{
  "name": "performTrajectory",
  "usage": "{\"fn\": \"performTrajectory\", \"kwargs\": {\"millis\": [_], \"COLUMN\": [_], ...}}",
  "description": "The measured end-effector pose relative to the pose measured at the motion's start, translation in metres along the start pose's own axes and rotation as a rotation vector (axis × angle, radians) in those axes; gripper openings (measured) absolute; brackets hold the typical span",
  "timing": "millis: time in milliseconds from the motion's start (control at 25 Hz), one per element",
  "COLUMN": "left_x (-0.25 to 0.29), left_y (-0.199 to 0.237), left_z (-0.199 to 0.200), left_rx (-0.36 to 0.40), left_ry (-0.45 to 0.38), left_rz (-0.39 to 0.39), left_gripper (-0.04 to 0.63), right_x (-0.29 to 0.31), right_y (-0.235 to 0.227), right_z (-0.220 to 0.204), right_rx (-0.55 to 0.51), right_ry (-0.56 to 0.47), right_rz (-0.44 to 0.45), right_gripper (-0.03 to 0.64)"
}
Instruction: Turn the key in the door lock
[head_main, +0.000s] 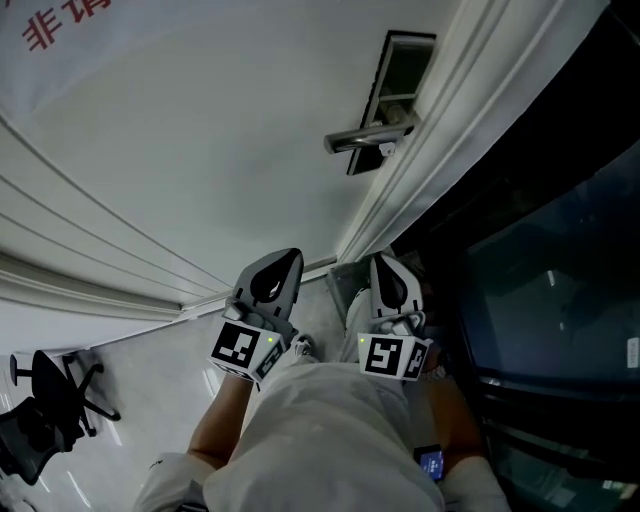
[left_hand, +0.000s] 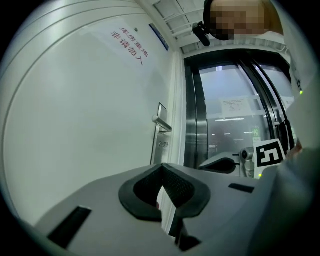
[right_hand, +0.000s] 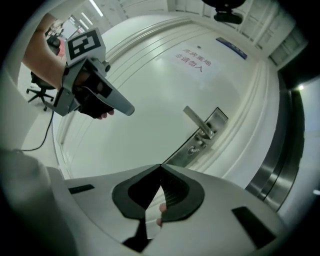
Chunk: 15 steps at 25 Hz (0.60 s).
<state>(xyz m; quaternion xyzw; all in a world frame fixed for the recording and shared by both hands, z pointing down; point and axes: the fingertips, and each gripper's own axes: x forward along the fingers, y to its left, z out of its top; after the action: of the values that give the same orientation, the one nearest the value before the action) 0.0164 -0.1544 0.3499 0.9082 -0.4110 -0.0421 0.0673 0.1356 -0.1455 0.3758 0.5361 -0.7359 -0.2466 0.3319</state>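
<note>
Brushed-metal lock plate (right_hand: 214, 121) sits at the edge of the white door (right_hand: 145, 90) beside the frame, its lever handle (right_hand: 195, 118) jutting out and a small keyhole cylinder (right_hand: 191, 149) just under it; whether a key sits there is too small to tell. Both tools are well apart from it. The right tool (right_hand: 161, 167) has its jaws pressed together on nothing, and the left tool (left_hand: 161, 169) is likewise closed and empty. The step looks like the approach: the right tool should open narrowly, meet the cylinder squarely, pinch the key's head flat and roll about its axis. The lever overhangs the cylinder and the moulded frame (head_main: 440, 130) crowds it. Farther off are red characters (right_hand: 193, 59), a dark glass panel (head_main: 560, 270) and an office chair (head_main: 45, 400).
</note>
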Motion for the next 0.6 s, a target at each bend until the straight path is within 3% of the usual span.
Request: {"fn": "performTrajectory", "kwargs": {"millis": [160,320,440,600], "left_x": [0.001,-0.001,0.002,0.005], "left_y": [0.011,0.012,0.014,0.019], "left_z": [0.005,0.005,0.004,-0.001], "left_rx": [-0.002,0.004,0.005,0.005], "left_ry": [-0.009,-0.001,0.002,0.036], "left_rz": [0.03,0.038,0.04,0.043], "left_gripper": [0.003,0.003,0.003,0.003], "right_x": [0.037,0.07,0.09,0.108], "right_y": [-0.039,-0.066,-0.074,-0.087], "right_z": [0.01,0.012,0.011,0.019], "right_rx": [-0.16,-0.275,-0.345,-0.479], "right_ry": [-0.011,0.017,0.05,0.038], "right_rz": [-0.058,-0.049,-0.03,-0.083], "right_gripper": [0.0,0.0,0.109,0.123]}}
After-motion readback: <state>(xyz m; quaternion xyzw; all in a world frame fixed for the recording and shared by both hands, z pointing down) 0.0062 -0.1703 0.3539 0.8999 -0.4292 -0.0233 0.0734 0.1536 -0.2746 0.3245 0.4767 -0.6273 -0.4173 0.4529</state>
